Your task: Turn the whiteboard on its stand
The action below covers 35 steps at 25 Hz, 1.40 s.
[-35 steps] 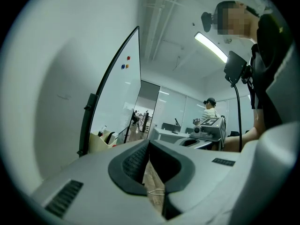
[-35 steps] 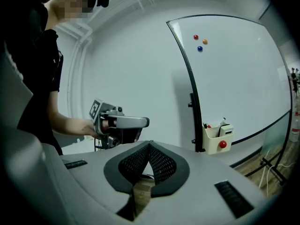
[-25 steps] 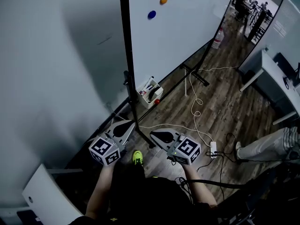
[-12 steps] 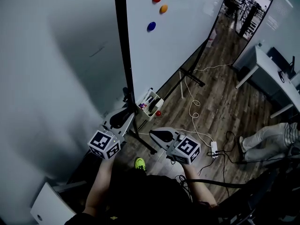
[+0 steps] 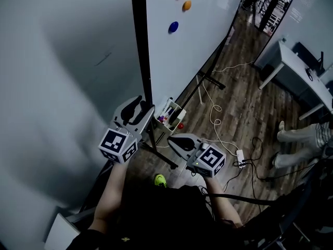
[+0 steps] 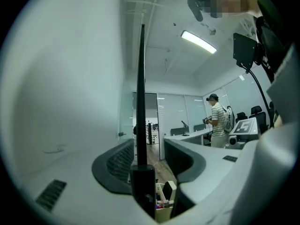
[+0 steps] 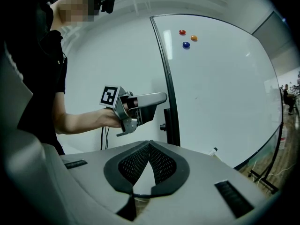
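The left gripper (image 5: 139, 107) is holding its fingers wide apart, having just been opening them, and the black edge (image 5: 141, 46) of the whiteboard (image 5: 208, 46) is standing right between them, not pinched. The right gripper (image 5: 171, 139) is hanging near that edge with its fingers pressed together on nothing. I am thinking the board is big, stiff and fairly heavy, with a smooth, slippery face, so the thin black edge between the left fingers is looking like the best place to pinch, pushing slowly so the stand (image 5: 213, 82) is not rocking.
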Each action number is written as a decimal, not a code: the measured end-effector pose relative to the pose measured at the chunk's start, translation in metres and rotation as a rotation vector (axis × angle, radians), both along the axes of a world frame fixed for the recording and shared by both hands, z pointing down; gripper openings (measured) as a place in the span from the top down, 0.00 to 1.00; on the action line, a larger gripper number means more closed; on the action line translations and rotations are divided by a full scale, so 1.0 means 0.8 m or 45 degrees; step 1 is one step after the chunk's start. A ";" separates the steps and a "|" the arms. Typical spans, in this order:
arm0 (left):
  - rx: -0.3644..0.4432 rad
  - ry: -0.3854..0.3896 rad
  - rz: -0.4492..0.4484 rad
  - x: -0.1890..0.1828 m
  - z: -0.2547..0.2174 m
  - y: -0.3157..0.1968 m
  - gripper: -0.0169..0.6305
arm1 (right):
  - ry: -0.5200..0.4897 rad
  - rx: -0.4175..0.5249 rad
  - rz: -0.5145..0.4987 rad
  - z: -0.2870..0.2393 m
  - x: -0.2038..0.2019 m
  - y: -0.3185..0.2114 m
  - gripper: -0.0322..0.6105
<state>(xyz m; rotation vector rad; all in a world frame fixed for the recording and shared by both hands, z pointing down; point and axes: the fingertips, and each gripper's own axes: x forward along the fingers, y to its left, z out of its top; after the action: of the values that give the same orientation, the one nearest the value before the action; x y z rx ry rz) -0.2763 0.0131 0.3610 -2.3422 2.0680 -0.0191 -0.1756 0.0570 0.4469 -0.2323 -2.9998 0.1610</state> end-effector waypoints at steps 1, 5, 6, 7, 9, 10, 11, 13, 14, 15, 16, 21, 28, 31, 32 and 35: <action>0.006 -0.016 0.013 0.000 -0.004 -0.006 0.66 | -0.002 0.004 0.006 0.000 -0.002 -0.001 0.95; 0.014 -0.090 0.074 0.004 -0.017 -0.030 0.66 | -0.010 0.017 0.034 -0.001 -0.006 -0.005 0.95; 0.015 -0.097 0.083 0.005 -0.020 -0.036 0.66 | -0.008 0.018 0.042 -0.001 -0.006 -0.007 0.95; 0.016 -0.100 0.089 0.006 -0.022 -0.042 0.65 | -0.005 0.019 0.050 0.000 -0.005 -0.009 0.95; 0.015 -0.112 0.089 0.008 -0.028 -0.050 0.65 | -0.001 0.024 0.061 -0.002 -0.004 -0.011 0.95; 0.014 -0.123 0.086 0.007 -0.032 -0.054 0.65 | -0.001 0.023 0.067 -0.004 -0.003 -0.013 0.95; 0.014 -0.133 0.082 0.007 -0.035 -0.058 0.65 | -0.001 0.019 0.073 -0.006 -0.003 -0.015 0.95; 0.015 -0.140 0.078 0.006 -0.040 -0.069 0.65 | -0.003 0.017 0.077 -0.007 -0.001 -0.021 0.95; 0.017 -0.141 0.077 0.006 -0.043 -0.073 0.65 | -0.003 0.021 0.075 -0.007 0.000 -0.025 0.95; 0.018 -0.144 0.076 0.006 -0.045 -0.078 0.65 | -0.004 0.023 0.072 -0.008 0.001 -0.028 0.95; 0.019 -0.148 0.072 0.005 -0.047 -0.081 0.65 | -0.004 0.025 0.066 -0.008 0.001 -0.031 0.95; -0.006 -0.165 0.067 0.001 -0.047 -0.098 0.67 | 0.006 0.026 0.030 -0.008 -0.001 -0.049 0.95; -0.117 -0.287 0.098 -0.003 -0.046 -0.113 0.71 | 0.034 0.008 0.015 0.000 -0.007 -0.069 0.95; -0.149 -0.355 0.096 0.003 -0.049 -0.114 0.76 | 0.028 -0.001 0.024 -0.003 -0.009 -0.071 0.95; -0.161 -0.373 0.088 0.003 -0.050 -0.114 0.77 | 0.026 -0.002 0.027 -0.003 -0.009 -0.071 0.95; -0.205 -0.400 0.073 0.002 -0.046 -0.114 0.77 | 0.021 -0.006 0.038 -0.002 -0.012 -0.072 0.95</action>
<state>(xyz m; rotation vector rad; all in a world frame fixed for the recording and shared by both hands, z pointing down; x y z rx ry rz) -0.2748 -0.0782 0.3238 -2.2997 1.9104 -0.5348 -0.1852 -0.0009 0.4452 -0.1853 -2.9878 0.1723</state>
